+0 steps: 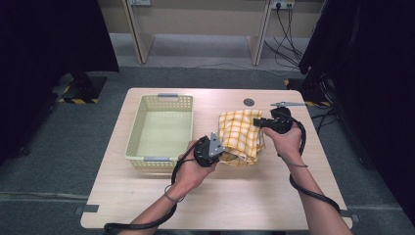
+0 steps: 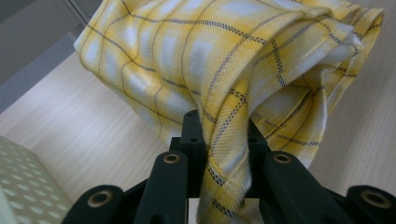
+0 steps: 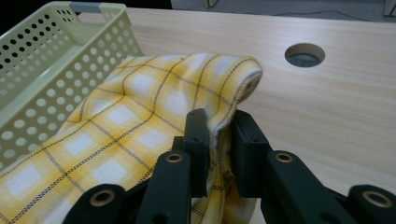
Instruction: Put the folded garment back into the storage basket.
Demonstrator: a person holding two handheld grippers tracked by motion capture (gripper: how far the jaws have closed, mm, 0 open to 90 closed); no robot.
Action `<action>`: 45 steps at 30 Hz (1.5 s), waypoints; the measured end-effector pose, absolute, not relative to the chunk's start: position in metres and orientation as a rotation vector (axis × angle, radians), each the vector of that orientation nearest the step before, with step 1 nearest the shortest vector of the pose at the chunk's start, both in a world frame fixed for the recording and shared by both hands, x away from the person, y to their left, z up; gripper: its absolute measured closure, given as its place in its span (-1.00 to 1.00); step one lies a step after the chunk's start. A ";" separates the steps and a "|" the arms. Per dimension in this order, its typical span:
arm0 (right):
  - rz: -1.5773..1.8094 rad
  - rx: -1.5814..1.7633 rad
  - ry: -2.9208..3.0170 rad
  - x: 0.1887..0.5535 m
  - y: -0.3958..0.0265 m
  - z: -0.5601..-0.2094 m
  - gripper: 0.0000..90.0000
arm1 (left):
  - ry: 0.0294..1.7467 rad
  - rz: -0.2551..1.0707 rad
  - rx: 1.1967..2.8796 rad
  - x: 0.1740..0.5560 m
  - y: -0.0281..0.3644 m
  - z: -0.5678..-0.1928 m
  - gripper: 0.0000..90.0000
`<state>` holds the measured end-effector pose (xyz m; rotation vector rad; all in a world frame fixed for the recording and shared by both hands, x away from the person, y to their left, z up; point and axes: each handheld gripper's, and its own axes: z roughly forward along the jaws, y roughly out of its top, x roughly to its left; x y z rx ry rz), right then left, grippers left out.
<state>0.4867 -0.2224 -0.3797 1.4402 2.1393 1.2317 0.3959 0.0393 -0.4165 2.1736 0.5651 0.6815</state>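
Note:
A yellow checked cloth [image 1: 240, 134] hangs folded between my two grippers above the wooden table [image 1: 215, 200]. My left gripper [image 1: 221, 152] is shut on the cloth's near lower edge; in the left gripper view the cloth [image 2: 210, 70] is pinched between the black jaws of the left gripper [image 2: 224, 140]. My right gripper [image 1: 258, 123] is shut on the cloth's far right edge; in the right gripper view a rolled hem of the cloth [image 3: 140, 121] is clamped in the right gripper [image 3: 219, 135]. The cloth sags between them.
A pale green perforated basket [image 1: 160, 128] stands left of the cloth, seemingly with nothing in it; its wall [image 3: 42, 70] shows beside the cloth. A round cable hole [image 1: 248, 102] sits in the table behind the cloth. Black cables trail from both grippers.

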 end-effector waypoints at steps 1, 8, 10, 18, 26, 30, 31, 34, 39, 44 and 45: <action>1.236 1.432 2.138 0.486 -0.222 -0.377 0.74 | 0.565 0.684 2.172 0.396 0.040 -0.414 0.71; 1.259 1.395 2.127 0.486 -0.215 -0.360 0.74 | 0.556 0.716 2.160 0.394 0.046 -0.399 0.71; 1.264 1.386 2.127 0.487 -0.213 -0.355 0.74 | 0.556 0.724 2.156 0.395 0.049 -0.394 0.71; 1.284 1.355 2.121 0.489 -0.204 -0.338 0.74 | 0.563 0.752 2.136 0.396 0.057 -0.380 0.71; 1.298 1.338 2.119 0.491 -0.196 -0.327 0.74 | 0.573 0.771 2.124 0.396 0.066 -0.372 0.71; 1.305 1.326 2.122 0.492 -0.191 -0.324 0.74 | 0.576 0.778 2.123 0.396 0.070 -0.370 0.71; 1.306 1.325 2.122 0.493 -0.190 -0.323 0.74 | 0.580 0.779 2.120 0.396 0.071 -0.370 0.71; 1.312 1.322 2.129 0.494 -0.186 -0.321 0.74 | 0.588 0.783 2.121 0.397 0.076 -0.369 0.71; 1.323 1.318 2.135 0.497 -0.176 -0.319 0.74 | 0.600 0.797 2.119 0.396 0.084 -0.366 0.70; 1.333 1.300 2.139 0.500 -0.166 -0.314 0.74 | 0.614 0.814 2.110 0.395 0.093 -0.362 0.70; 1.334 1.297 2.140 0.500 -0.164 -0.312 0.74 | 0.614 0.816 2.112 0.395 0.095 -0.361 0.70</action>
